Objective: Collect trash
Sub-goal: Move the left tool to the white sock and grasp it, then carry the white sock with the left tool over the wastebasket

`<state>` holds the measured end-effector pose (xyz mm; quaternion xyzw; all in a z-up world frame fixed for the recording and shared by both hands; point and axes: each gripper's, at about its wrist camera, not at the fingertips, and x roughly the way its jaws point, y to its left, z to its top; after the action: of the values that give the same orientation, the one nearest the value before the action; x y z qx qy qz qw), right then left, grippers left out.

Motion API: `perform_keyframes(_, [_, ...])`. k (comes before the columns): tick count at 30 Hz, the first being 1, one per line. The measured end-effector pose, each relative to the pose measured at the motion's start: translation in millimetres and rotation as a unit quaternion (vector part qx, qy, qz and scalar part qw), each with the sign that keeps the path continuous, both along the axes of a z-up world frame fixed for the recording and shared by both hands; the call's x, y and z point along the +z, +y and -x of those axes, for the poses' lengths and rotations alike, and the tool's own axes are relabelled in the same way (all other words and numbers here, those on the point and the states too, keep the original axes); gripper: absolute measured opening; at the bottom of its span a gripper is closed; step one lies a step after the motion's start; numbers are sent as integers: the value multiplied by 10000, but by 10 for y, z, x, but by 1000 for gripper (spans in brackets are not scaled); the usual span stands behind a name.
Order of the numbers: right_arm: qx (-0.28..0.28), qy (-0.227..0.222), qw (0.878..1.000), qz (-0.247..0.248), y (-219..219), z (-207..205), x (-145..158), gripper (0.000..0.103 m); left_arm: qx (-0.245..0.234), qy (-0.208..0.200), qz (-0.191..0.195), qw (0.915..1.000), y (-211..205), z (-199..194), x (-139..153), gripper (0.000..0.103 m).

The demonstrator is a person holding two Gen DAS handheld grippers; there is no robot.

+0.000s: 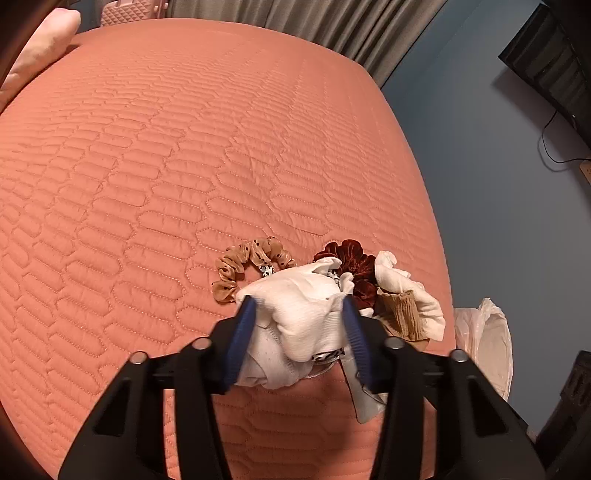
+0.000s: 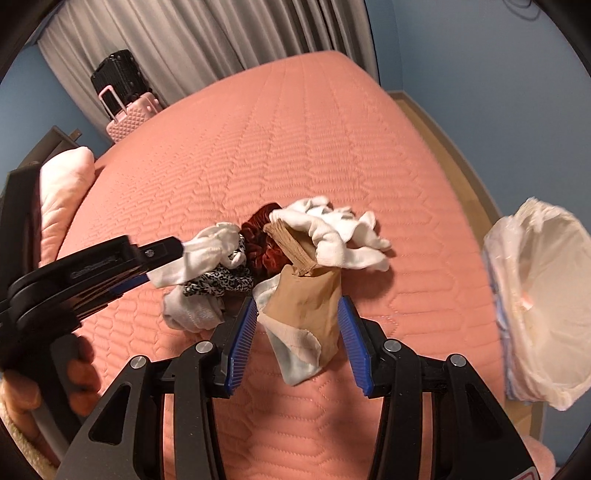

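A heap of small cloth items lies on the pink quilted bed [image 1: 184,166]. My left gripper [image 1: 299,306] is shut on a white sock [image 1: 306,314], with a leopard-print scrunchie [image 2: 221,282] under it; it also shows from the side in the right wrist view [image 2: 162,251]. My right gripper [image 2: 297,306] is open, its blue pads either side of a tan stocking [image 2: 306,295] without pressing it. A dark red velvet scrunchie [image 2: 260,242], another white sock [image 2: 332,232] and a beige dotted scrunchie [image 1: 251,262] lie close by.
A bin lined with a white plastic bag [image 2: 543,310] stands off the bed's right edge. A pink pillow [image 2: 62,192] lies at the left. A pink suitcase [image 2: 133,114] and a black one [image 2: 118,74] stand by the grey curtain [image 2: 207,33].
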<state>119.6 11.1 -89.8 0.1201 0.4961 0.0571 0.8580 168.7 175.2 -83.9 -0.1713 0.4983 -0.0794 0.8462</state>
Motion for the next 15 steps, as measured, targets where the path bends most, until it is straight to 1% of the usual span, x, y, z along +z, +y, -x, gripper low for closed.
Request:
perform_keyframes(2, [-37,97,9999,-35,2,-63,-108,46,-27,45,68,10000,5,-19,-27,25])
perform_keyframes(3, [-50,174,9998,-67,2,-99,-174,46,-23,55,82,9999,15,-21,-37,23])
perform_keyframes(5, [-36,290,9995,-124,6,-144,-270,41,-50,35,86,9999,12,-26,-34,16])
perform_keyframes(6, [-27,361,9992,-149,11,-168,-328,33,-60,18,70,10000,12,-24,-29,15])
perform_keyframes(7, [-3,413,9990,-172,11,-184,-363,21,-71,-5,76,9999,17,-18,-20,14])
perform_keyframes(8, [22,453,9988,-190,19,-195,-390,16,-81,-24,88,9999,18,-11,-7,13])
perform_keyframes(9, [53,483,9986,-204,31,-200,-410,8,-78,-44,95,9999,22,2,7,13])
perform_keyframes(10, [77,483,9985,-226,30,-194,-415,3,-82,-75,107,9999,24,13,29,13])
perform_keyframes(15, [189,243,9990,-339,53,-124,-226,1,-138,-330,87,9993,-23,76,233,12])
